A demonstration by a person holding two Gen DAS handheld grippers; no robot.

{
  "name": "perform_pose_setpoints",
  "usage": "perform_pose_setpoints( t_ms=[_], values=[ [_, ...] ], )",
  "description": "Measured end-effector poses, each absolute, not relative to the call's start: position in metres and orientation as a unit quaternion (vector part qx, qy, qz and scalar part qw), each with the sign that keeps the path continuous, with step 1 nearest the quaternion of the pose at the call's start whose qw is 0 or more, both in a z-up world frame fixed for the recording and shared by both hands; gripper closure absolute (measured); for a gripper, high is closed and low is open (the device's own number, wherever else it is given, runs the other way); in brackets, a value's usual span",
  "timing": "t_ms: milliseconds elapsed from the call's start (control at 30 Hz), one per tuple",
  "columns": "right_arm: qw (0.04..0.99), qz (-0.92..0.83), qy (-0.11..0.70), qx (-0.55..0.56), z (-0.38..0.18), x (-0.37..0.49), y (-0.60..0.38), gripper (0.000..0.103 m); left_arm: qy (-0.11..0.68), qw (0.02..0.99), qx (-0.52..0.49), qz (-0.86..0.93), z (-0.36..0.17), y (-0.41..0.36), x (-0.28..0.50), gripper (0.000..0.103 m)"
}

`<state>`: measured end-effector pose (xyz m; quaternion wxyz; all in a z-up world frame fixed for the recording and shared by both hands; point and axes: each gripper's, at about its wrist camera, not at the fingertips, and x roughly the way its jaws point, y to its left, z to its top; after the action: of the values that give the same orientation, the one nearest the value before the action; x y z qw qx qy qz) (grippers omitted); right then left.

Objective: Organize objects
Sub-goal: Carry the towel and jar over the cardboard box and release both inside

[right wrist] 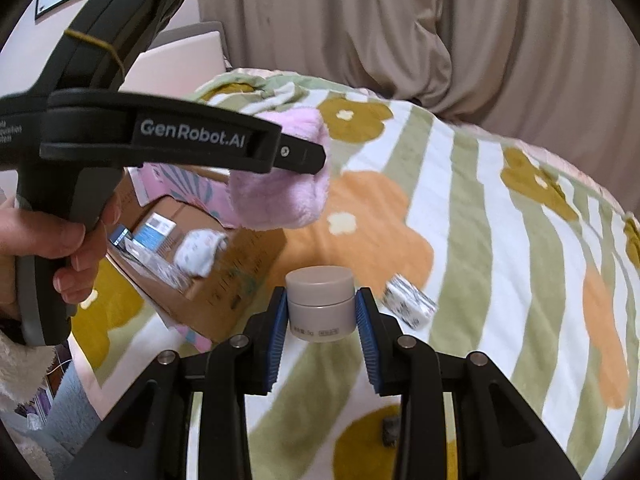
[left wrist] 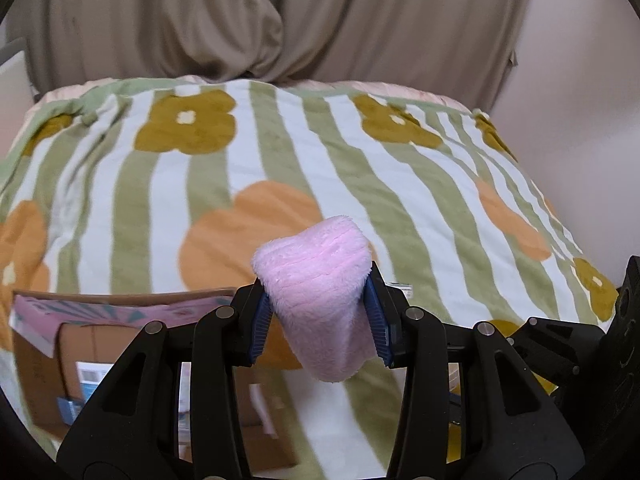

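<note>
Black linkage arms and blue ribbed pads (left wrist: 260,326) fill the bottom of the left wrist view, where the left gripper (left wrist: 320,320) is closed on a pink fluffy cloth (left wrist: 316,288). The cloth is pinched at its middle; its upper end bulges above the pads and its lower end hangs below them, so its full shape cannot be determined. Behind it, a striped flower blanket (left wrist: 320,140) covers the bed, with a beige curtain (left wrist: 280,20) at the far edge.

A cardboard box (left wrist: 64,360) is seen at lower left, largely hidden by the gripper arms. Its contents are blurred here.

In the right wrist view, the right gripper (right wrist: 322,320) is closed on a small grey jar (right wrist: 321,304), held upright between the blue pads. The label print on the jar is too small to be read. The left gripper (right wrist: 316,160) is seen from the side at upper left, with the pink cloth (right wrist: 284,200) held above the far edge of the box (right wrist: 224,280). Its handle is gripped by the person's left hand (right wrist: 60,248), which is cut off by the frame edge.

Inside the box, a white patterned bundle (right wrist: 200,254) and some blue-labelled packets (right wrist: 154,232) are visible but indistinct. A small patterned packet (right wrist: 408,306) lies on the blanket just right of the jar, blurred.
</note>
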<state>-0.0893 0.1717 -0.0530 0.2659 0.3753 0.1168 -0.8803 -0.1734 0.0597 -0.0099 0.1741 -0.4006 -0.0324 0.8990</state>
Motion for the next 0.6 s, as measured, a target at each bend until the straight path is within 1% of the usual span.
perform_pose_setpoints(
  t_ms=[300, 600],
  values=[
    [0.292, -0.872, 0.129, 0.372, -0.043, -0.098, 0.114, 0.071, -0.053, 0.138, -0.392, 0.908, -0.001, -0.019, -0.173, 0.064],
    [0.319, -0.857, 0.128, 0.384, -0.054, -0.108, 0.056, 0.071, -0.073, 0.093, -0.399, 0.909, -0.015, -0.112, -0.166, 0.064]
  ],
)
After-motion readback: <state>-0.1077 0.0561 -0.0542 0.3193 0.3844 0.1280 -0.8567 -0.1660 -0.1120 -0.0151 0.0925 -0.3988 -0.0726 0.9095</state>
